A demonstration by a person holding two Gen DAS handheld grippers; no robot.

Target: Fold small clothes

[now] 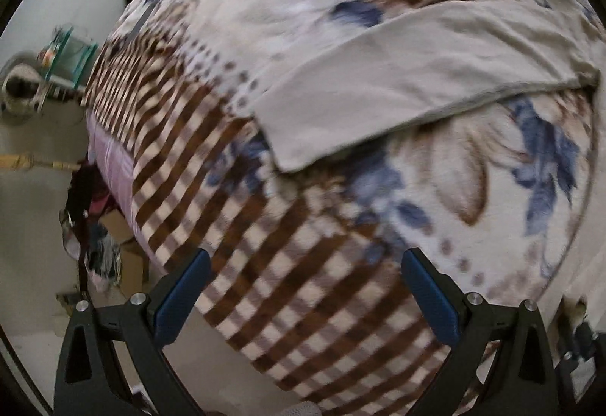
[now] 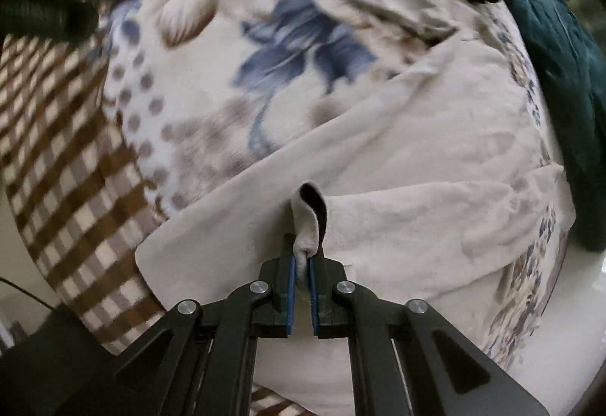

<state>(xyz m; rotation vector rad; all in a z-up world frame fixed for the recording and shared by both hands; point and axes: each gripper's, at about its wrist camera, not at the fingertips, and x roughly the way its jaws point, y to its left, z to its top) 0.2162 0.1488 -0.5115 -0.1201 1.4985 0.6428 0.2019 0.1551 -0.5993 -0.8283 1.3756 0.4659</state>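
Observation:
A beige garment [image 1: 397, 75] lies spread on a floral and checked blanket [image 1: 288, 283]. In the left wrist view one long flat part of it runs from the middle to the right edge. My left gripper [image 1: 303, 264] is open and empty, hovering above the checked part of the blanket, short of the garment's near corner. In the right wrist view my right gripper [image 2: 302, 257] is shut on a pinched-up fold of the beige garment [image 2: 397, 189] at its near edge. The cloth bunches up between the blue pads [image 2: 291, 272].
The blanket [image 2: 227, 83] covers a bed. A dark teal cloth [image 2: 556, 83] lies at the right edge of the bed. Left of the bed are the floor, a glass shelf [image 1: 68, 52], cardboard boxes [image 1: 121, 226] and a heap of dark clothes [image 1: 87, 196].

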